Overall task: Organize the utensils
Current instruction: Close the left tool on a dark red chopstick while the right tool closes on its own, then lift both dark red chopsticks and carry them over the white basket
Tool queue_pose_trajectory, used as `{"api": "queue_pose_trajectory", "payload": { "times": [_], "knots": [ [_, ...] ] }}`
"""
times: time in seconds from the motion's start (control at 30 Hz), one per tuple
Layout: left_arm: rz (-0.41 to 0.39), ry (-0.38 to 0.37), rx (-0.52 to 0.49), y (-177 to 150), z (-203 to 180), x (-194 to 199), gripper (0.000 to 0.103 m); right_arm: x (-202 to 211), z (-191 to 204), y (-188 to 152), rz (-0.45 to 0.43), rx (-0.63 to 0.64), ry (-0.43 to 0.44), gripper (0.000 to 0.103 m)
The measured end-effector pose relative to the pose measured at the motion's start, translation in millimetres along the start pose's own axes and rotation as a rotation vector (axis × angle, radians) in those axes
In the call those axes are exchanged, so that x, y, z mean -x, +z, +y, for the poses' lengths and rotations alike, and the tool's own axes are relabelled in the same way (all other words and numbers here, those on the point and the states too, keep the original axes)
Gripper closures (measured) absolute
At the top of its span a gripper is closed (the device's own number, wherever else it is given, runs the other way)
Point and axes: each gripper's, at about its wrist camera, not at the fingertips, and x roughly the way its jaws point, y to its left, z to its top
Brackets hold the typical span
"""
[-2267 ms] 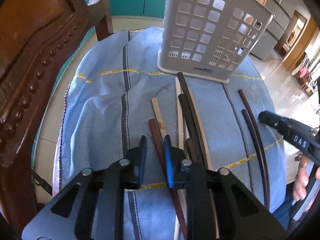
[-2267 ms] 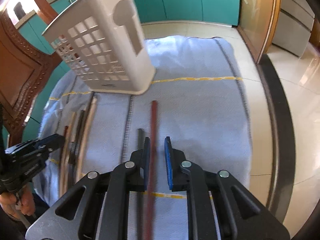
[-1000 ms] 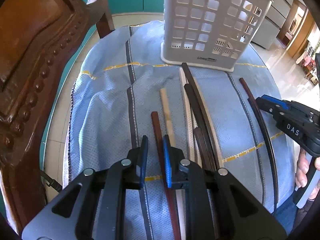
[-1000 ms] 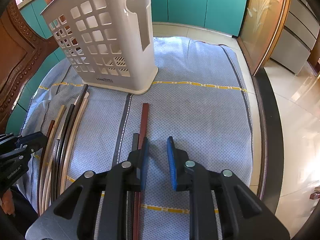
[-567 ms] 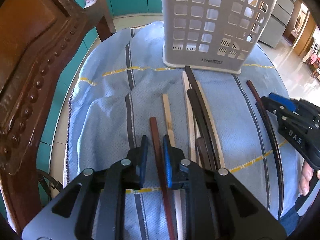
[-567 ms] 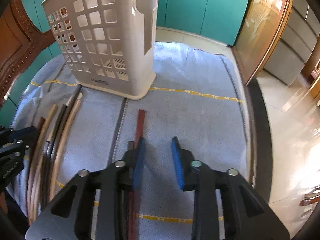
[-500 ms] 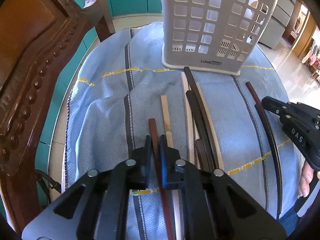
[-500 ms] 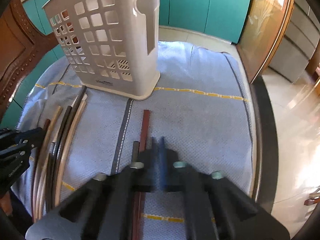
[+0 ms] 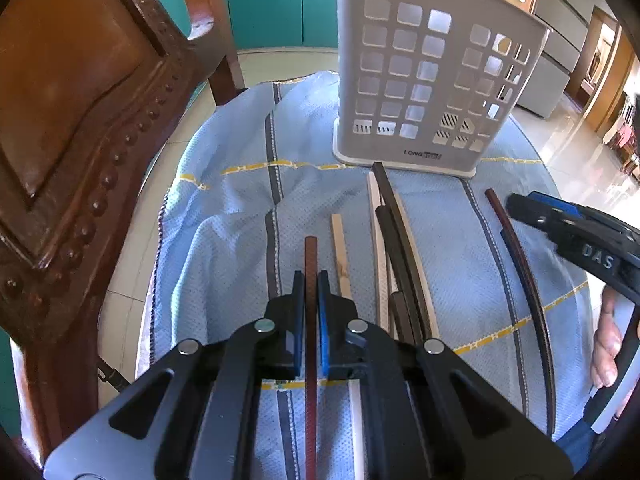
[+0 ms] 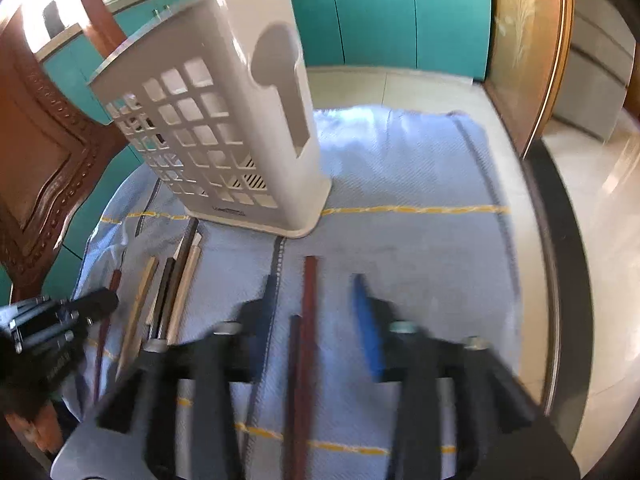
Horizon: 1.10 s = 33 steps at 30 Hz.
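each wrist view looks forward over its own fingers, close above the cloth; both share the holder.

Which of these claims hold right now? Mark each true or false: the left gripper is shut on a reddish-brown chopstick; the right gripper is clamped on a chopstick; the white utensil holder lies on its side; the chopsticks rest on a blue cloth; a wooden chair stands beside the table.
1. The left gripper is shut on a reddish-brown chopstick. True.
2. The right gripper is clamped on a chopstick. False: its jaws stand wide apart, with two dark chopsticks lying loose between them.
3. The white utensil holder lies on its side. False: it stands upright.
4. The chopsticks rest on a blue cloth. True.
5. A wooden chair stands beside the table. True.
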Motion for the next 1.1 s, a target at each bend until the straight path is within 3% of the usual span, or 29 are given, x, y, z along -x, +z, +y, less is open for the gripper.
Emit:
{"api": "queue_pose_trajectory", "payload": {
  "times": [0.13, 0.2, 0.23, 0.57, 0.7, 1.1],
  "knots": [
    [0.013, 0.008, 0.014, -1.0, 4.6, -8.9, 0.096, -12.8, 14.0, 0.2, 0.006, 0.055, -0.103, 0.064],
    [0.023, 0.004, 0.026, -2.2, 9.3, -12.6, 0.096, -14.0, 19.5, -0.2, 0.001, 0.079, -0.131, 0.09],
    [0.029, 0.003, 0.03, -2.2, 11.1, -14.1, 0.096, -13.9, 20.9, -0.3, 0.003, 0.082, -0.124, 0.096],
    [0.052, 0.007, 0.002, -7.2, 11.5, -18.3, 0.096, -0.5, 3.5, -7.0, 0.036, 0.055, -0.116, 0.096],
    [0.051, 0.019, -0.006, -6.7, -0.6, -23.3, 0.096, 0.3, 8.6, -12.5, 0.037, 0.083, -0.134, 0.089],
    [0.039, 0.048, -0.037, -6.9, -8.6, -23.2, 0.096, 0.7, 8.9, -12.7, 0.051, 0.077, -0.131, 0.084]
  ]
}}
